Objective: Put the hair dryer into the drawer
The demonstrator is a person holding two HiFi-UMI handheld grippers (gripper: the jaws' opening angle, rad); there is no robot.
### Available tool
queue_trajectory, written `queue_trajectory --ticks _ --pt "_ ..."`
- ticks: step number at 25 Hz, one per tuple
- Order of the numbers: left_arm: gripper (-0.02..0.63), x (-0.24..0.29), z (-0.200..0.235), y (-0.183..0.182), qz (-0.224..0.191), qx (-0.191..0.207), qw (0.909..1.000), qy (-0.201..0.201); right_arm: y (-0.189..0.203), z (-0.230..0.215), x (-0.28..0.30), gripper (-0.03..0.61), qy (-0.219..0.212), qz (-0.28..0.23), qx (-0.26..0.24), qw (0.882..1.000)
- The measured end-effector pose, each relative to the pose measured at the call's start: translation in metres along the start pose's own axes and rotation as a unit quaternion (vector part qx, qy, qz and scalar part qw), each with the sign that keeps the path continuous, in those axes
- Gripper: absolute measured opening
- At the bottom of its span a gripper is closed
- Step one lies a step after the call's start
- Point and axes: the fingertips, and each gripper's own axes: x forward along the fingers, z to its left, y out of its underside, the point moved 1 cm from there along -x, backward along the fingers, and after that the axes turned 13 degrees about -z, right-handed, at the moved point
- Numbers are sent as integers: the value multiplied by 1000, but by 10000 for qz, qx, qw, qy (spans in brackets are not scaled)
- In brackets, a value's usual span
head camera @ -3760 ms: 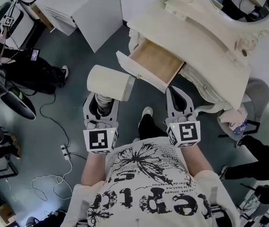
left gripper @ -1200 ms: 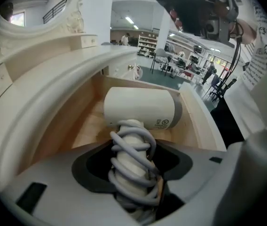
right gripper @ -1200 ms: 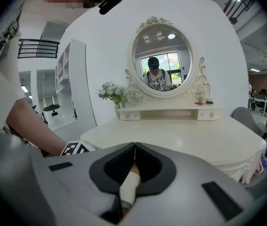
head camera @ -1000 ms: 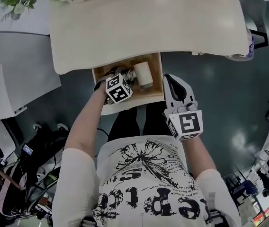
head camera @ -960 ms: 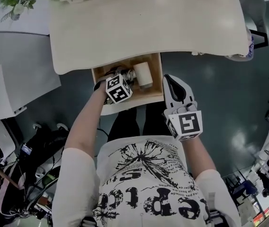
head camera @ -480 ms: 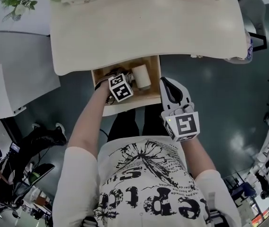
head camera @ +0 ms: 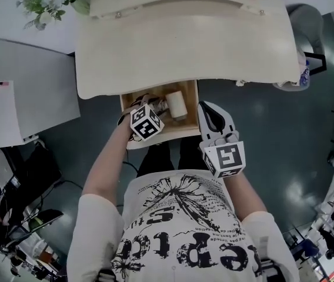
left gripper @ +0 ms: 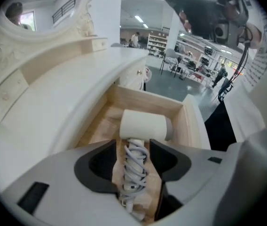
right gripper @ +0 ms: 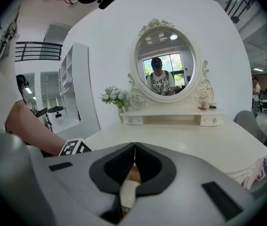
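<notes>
Vanity: cream, curved
Drawer: bare wood
Hair dryer: cream cylinder, cord-wrapped handle, inside drawer
Left gripper: released, straddling handle
Right gripper: clenched, empty

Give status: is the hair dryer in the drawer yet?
Done: the hair dryer lies inside the open drawer. In hand: the left tongs stand open astride its cord-wrapped handle, seemingly not clamped. The right tongs are shut and empty, beside the drawer's front. Left: lift the left tongs clear.
</notes>
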Motion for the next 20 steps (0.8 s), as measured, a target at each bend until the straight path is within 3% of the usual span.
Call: queue_trajectory --ticks 5,10,14,20 --pt "77 -45 4 -42 -681 8 9951 -715 -23 10 -5 17 -129 -165 -84 9997" --pt "28 -95 9 -90 -1520 -71 9786 -1387 -45 20 -6 17 -297 -326 -244 9987" --pt "21 -141 9 -132 -2283 -36 9532 -1981 -62 24 -9 17 -402 -486 -371 9973" --pt "21 -219 17 -174 -3265 -303 9006 -2854 -93 27 -6 17 -536 -825 -598 9933"
